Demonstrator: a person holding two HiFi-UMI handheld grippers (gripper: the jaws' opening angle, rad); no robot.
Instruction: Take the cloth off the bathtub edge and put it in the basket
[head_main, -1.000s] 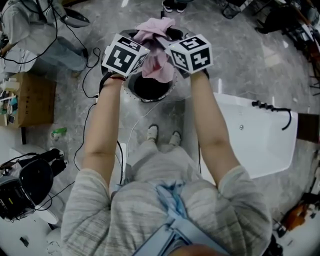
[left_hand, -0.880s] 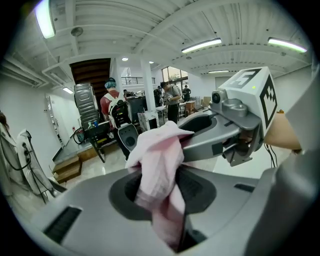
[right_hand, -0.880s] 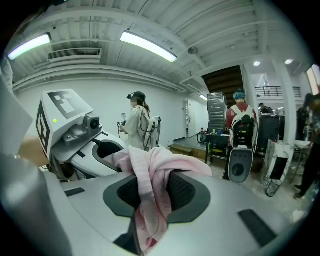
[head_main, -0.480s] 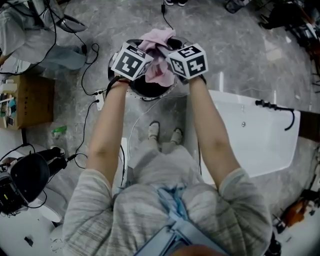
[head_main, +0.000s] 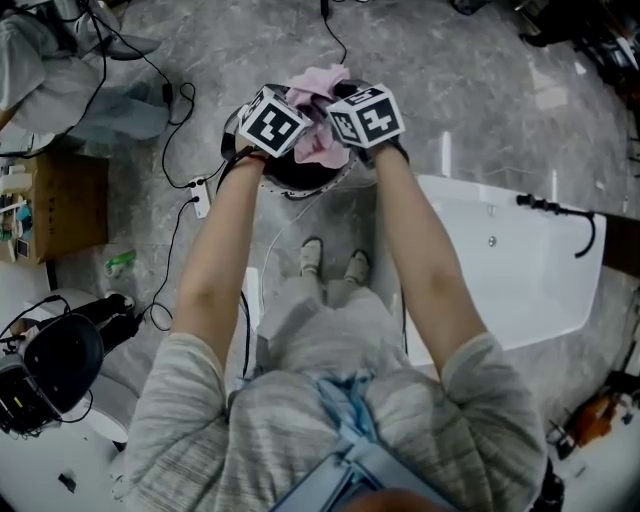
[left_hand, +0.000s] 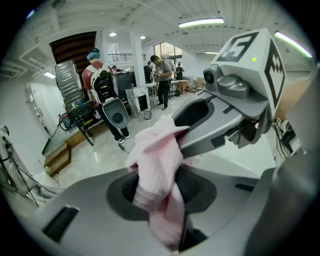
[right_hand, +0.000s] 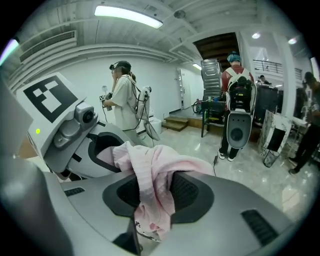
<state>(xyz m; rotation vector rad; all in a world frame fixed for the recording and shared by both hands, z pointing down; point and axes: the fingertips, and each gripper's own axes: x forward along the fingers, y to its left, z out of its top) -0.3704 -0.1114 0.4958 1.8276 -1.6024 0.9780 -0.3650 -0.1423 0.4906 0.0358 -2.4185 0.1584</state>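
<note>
Left hand-held gripper (head_main: 292, 128): jaws clenched on pink cloth (head_main: 322, 142), fabric bunched between pads, loose end hanging below. Right hand-held gripper (head_main: 338, 128): likewise clamped on same cloth, fold draped over its jaws. Both grippers close together, facing each other, cloth stretched between them. Cloth held up directly over dark round basket (head_main: 298, 186); contact with basket cannot be told. Basket stands on grey floor (head_main: 470, 110), just beyond person's feet. White bathtub (head_main: 500, 270) to person's right, apart from cloth.
</note>
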